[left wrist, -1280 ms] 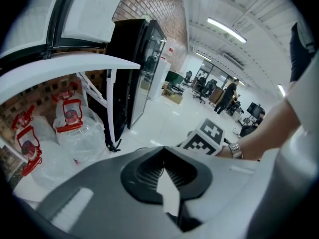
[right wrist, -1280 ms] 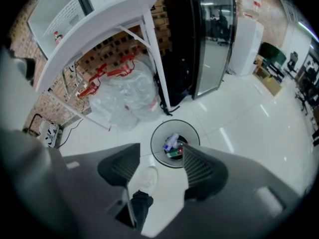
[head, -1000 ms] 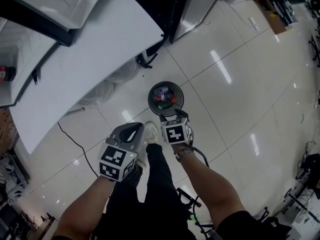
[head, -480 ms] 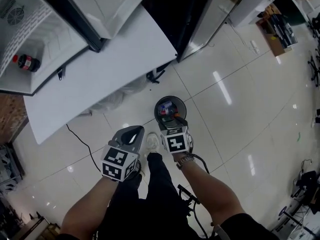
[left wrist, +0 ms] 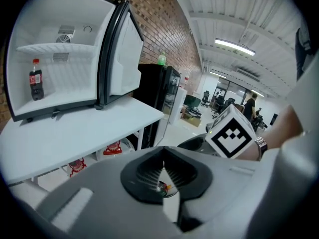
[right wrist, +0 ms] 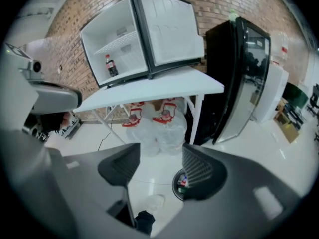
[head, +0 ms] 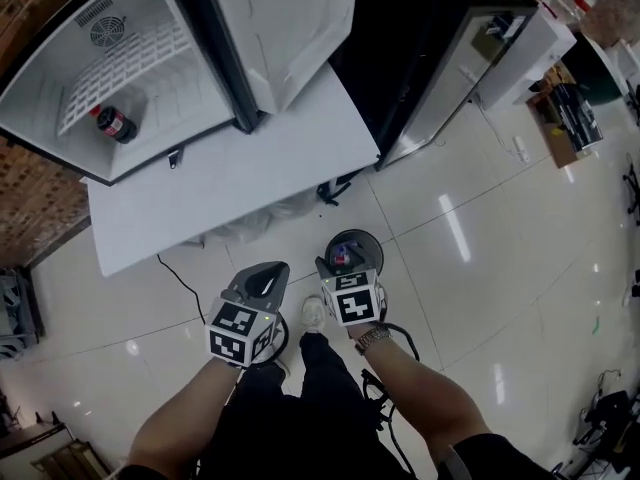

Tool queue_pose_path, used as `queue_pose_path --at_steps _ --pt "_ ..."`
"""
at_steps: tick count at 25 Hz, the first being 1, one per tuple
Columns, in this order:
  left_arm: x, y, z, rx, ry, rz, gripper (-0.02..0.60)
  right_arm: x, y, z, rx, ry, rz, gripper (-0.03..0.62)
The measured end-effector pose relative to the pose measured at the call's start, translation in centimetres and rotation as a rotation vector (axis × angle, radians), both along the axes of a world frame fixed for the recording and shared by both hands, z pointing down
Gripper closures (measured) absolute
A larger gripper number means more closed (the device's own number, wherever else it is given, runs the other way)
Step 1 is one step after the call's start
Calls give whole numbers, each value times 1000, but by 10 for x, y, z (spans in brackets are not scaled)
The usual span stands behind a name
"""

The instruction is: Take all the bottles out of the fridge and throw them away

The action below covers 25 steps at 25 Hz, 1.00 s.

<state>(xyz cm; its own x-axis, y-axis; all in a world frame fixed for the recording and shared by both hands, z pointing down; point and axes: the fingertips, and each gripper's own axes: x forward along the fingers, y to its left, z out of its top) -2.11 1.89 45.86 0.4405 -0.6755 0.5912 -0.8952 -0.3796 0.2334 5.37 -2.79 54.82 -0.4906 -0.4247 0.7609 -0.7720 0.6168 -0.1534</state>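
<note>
The left gripper (head: 262, 276) is found clenched empty and the right gripper (head: 335, 265) spread empty, while the upright bottle (head: 113, 124) is located in the fridge (head: 190, 88), ahead-left, nearer the left gripper.

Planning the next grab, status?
Left hand-held gripper shut, right hand-held gripper open, both empty. One bottle upright in fridge. Door open; bin at feet.

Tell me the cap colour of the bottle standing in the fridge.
Red. The bottle shows best in the left gripper view.
</note>
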Motion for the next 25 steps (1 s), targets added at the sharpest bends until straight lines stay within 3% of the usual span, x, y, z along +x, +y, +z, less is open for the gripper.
queue_pose_path --at_steps 5,17,25 --pt "-35 0 -32 63 -16 -106 578 -34 1 -33 58 -28 -100 326" --pt "-159 17 -97 202 -39 -391 578 -165 12 -118 220 -71 -409 327" --pt "-234 24 -115 253 -32 -501 577 -257 -8 -160 302 -104 -487 326"
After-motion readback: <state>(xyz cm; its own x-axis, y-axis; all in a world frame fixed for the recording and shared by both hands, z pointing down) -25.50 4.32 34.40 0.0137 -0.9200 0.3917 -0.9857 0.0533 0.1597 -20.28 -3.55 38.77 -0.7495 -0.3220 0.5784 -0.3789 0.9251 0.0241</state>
